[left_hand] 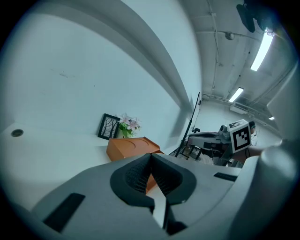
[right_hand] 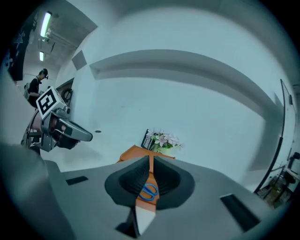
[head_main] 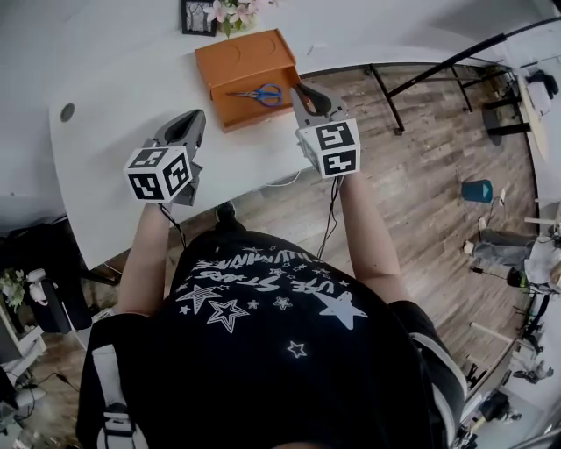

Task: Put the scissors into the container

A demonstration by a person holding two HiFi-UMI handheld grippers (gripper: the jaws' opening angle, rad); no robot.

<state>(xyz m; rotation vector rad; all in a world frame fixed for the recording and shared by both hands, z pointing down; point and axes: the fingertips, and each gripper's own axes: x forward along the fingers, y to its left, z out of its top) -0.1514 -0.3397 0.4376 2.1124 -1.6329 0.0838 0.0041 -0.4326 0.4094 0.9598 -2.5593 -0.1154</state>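
Observation:
Blue-handled scissors lie inside the open orange container on the white table. My right gripper is shut and empty, hovering just right of the container's front. Through the slit of its jaws in the right gripper view I see the scissors in the container. My left gripper is also shut and empty, held over the table to the left of and nearer than the container; its jaws meet at the tips.
A framed picture and pink flowers stand behind the container by the wall. A cable hole is at the table's left. Black stand legs and a teal bin are on the wooden floor to the right.

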